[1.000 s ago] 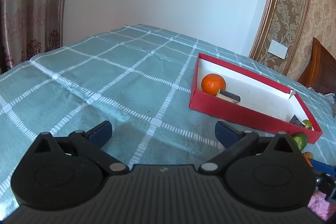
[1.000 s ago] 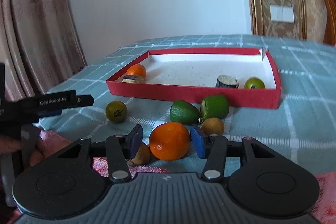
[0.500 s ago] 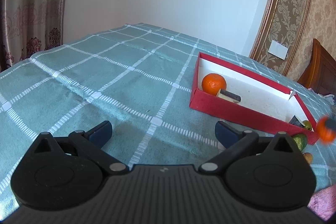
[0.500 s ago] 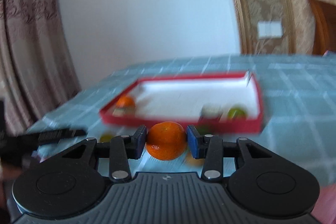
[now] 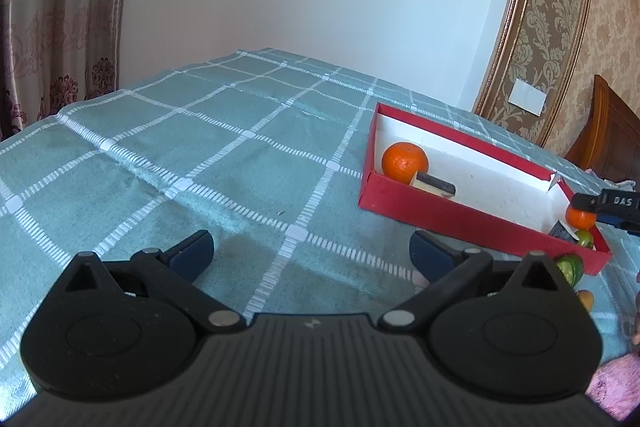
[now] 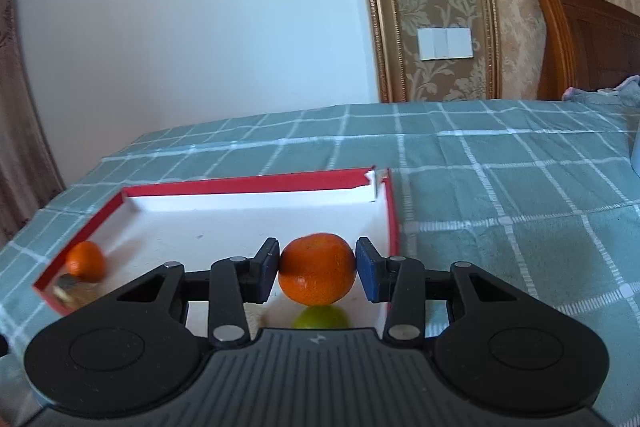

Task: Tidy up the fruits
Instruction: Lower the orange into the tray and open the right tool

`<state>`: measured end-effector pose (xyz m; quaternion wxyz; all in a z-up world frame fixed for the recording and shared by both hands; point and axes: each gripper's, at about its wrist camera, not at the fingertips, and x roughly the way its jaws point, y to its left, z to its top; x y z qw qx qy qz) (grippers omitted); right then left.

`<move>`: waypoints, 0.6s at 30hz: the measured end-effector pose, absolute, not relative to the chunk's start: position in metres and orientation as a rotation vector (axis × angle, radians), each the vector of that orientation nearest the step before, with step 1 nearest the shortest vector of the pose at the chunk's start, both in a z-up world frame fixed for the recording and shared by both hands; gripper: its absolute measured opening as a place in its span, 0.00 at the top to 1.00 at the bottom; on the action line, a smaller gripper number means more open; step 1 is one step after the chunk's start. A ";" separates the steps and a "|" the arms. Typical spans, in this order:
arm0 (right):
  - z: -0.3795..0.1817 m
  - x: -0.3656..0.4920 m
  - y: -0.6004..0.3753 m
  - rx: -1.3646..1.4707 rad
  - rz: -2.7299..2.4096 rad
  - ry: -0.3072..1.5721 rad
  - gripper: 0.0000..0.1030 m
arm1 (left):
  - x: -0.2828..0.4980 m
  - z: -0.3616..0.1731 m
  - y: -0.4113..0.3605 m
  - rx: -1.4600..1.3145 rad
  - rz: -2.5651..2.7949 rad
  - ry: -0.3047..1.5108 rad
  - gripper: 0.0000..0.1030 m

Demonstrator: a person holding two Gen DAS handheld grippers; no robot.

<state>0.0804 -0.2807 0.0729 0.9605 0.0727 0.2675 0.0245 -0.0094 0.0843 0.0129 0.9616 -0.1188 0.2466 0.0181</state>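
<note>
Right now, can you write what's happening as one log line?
right tool: shut on orange | orange: above red box | left tool: open, empty | lime: under orange

In the right wrist view a green fruit [image 6: 320,317] lies half hidden beneath the held orange [image 6: 317,269] and the tongs' body. The far-corner orange [image 6: 85,261] and the piece beside it [image 6: 66,291] are blurred. In the left wrist view the right tongs [image 5: 608,205] are cut off by the picture's edge.
</note>
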 end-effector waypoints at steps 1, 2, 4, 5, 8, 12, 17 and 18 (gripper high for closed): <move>0.069 0.082 -0.280 0.146 0.054 0.557 0.60 | -0.009 0.013 0.084 -0.238 0.039 0.501 0.00; 0.066 0.085 -0.281 0.151 0.060 0.578 0.59 | -0.009 0.013 0.083 -0.236 0.041 0.501 0.00; 0.060 0.085 -0.281 0.157 0.065 0.585 0.54 | -0.009 0.013 0.083 -0.230 0.045 0.501 0.00; 0.058 0.084 -0.281 0.158 0.062 0.584 0.51 | -0.010 0.013 0.082 -0.228 0.047 0.500 0.00; 0.063 0.075 -0.282 0.163 0.066 0.584 0.50 | -0.010 0.014 0.081 -0.222 0.053 0.500 0.00; 0.082 0.039 -0.291 0.160 0.042 0.492 0.21 | -0.011 0.014 0.080 -0.217 0.058 0.497 0.00; 0.086 -0.021 -0.317 0.197 -0.023 0.382 0.11 | -0.013 0.015 0.077 -0.200 0.073 0.485 0.00; 0.083 -0.028 -0.320 0.199 -0.042 0.388 0.11 | -0.014 0.015 0.076 -0.195 0.078 0.480 0.00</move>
